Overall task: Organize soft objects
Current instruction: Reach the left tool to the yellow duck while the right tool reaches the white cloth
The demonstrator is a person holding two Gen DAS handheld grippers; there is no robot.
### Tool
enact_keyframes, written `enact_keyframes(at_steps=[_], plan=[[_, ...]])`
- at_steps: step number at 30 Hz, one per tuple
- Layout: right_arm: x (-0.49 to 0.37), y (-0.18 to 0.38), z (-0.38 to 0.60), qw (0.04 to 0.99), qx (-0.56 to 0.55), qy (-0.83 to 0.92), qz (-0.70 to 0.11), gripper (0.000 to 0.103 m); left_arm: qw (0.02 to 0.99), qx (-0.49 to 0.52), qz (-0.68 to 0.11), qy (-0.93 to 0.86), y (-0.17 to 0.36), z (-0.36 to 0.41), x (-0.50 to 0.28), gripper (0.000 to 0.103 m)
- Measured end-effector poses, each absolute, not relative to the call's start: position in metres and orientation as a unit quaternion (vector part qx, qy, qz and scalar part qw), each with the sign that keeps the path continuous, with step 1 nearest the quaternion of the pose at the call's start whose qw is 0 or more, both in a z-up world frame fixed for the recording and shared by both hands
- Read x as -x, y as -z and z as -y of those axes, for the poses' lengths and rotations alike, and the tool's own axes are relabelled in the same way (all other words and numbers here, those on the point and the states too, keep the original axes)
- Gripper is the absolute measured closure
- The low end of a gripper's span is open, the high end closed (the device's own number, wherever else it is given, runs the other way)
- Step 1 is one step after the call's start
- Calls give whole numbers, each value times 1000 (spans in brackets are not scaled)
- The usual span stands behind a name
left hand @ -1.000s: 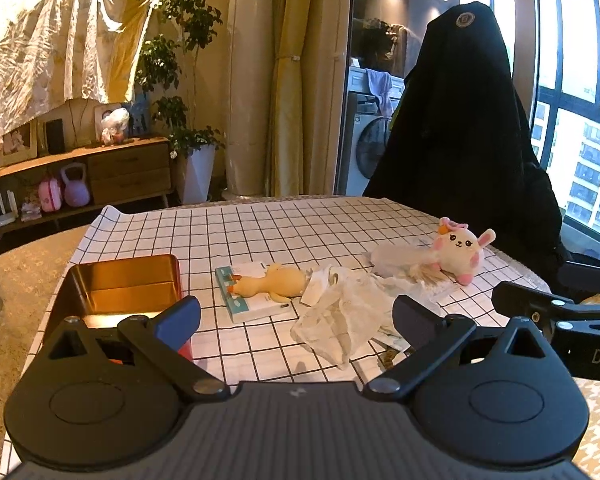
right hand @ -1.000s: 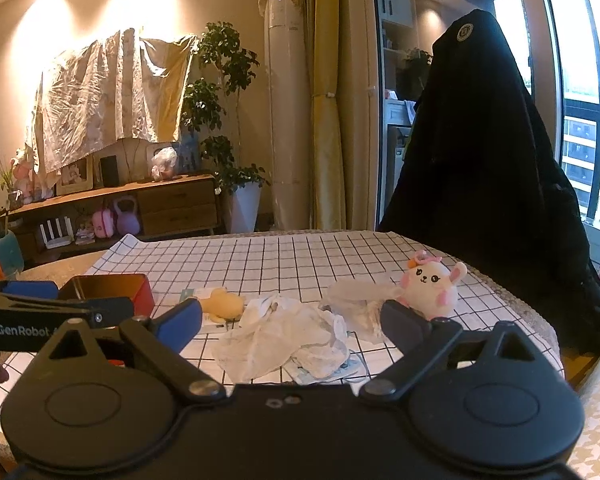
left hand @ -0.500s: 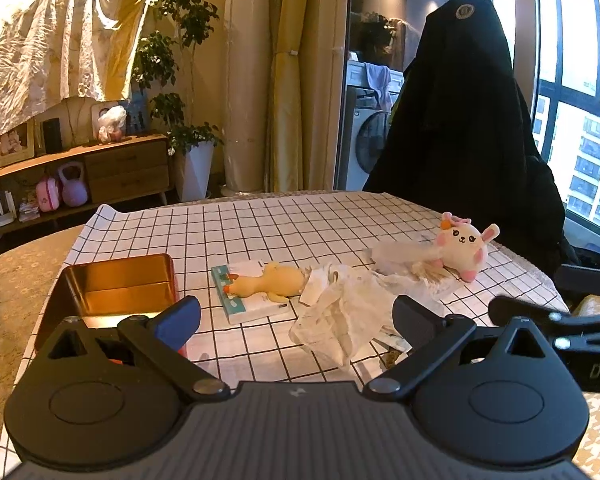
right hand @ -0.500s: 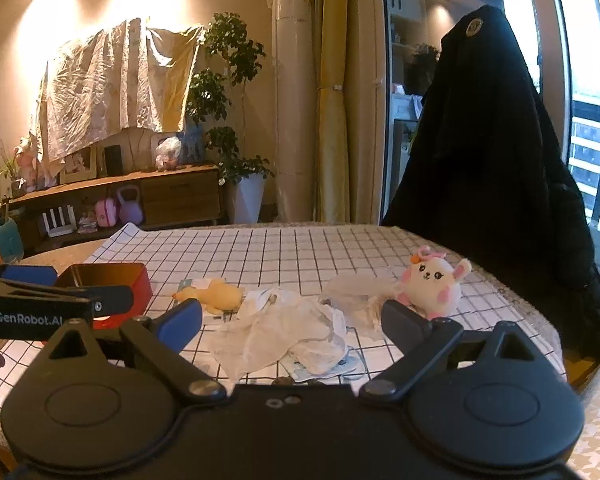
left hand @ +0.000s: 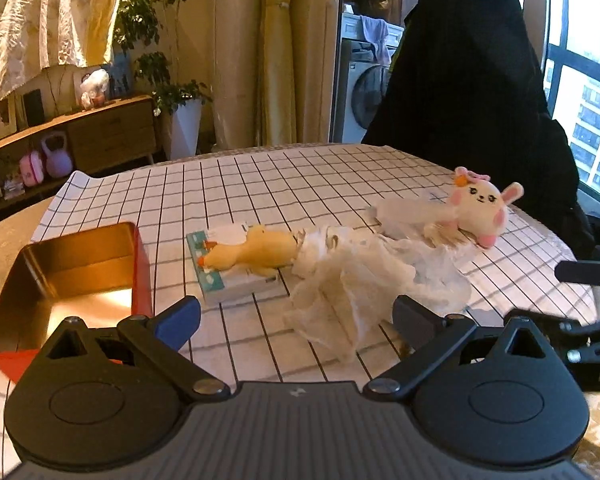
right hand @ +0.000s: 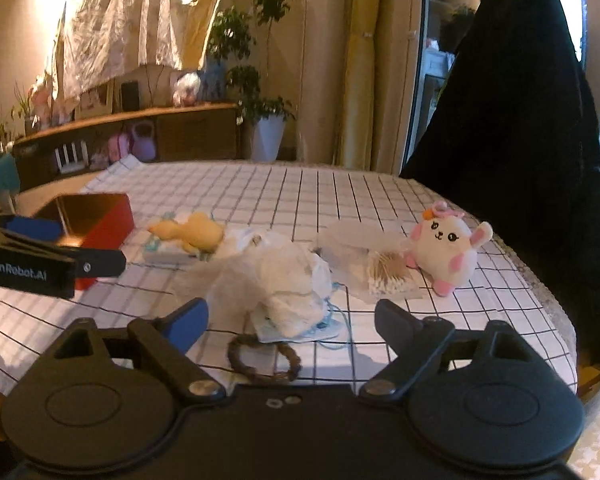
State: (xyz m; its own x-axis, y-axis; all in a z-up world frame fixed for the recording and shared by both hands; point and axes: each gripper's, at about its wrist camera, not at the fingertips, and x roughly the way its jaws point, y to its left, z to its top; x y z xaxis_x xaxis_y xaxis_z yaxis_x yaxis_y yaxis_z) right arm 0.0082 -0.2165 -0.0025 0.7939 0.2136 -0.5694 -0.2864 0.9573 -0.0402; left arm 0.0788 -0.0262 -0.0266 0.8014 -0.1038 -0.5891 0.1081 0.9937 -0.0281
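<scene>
We see both tools empty | right tool [right hand: 292, 320] wide, jaws just narrowing; left tool [left hand: 296, 320] wide | crumpled white tissue [right hand: 276, 280] on counter [right hand: 340, 200] at right tool's 12 o'clock, nearer it | red tin [left hand: 72, 280] at left's 10 o'clock

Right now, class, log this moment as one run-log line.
phase: approach | left gripper: open, empty | right gripper: open, closing slightly, empty | nearest: crumpled white tissue | red metal tin: empty

Yellow duck toy [left hand: 256, 255], pink-white bunny plush [left hand: 482, 208], black-gridded white tablecloth [left hand: 236, 184], red tin [left hand: 76, 280].
</scene>
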Motion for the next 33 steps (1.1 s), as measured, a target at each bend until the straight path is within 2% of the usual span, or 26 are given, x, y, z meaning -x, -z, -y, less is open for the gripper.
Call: enact_keyframes(at_steps=[14, 29, 33], plan=[[-74, 11, 181, 927, 107, -189, -305, 16, 937, -24, -348, 13, 57, 15, -198, 0], [-150, 65, 158, 902, 98, -185, -378, 19, 925, -50, -370, 75, 96, 19, -244, 0], [-154, 74, 157, 896, 93, -187, -391, 25, 927, -68, -363, 72, 103, 19, -246, 0]])
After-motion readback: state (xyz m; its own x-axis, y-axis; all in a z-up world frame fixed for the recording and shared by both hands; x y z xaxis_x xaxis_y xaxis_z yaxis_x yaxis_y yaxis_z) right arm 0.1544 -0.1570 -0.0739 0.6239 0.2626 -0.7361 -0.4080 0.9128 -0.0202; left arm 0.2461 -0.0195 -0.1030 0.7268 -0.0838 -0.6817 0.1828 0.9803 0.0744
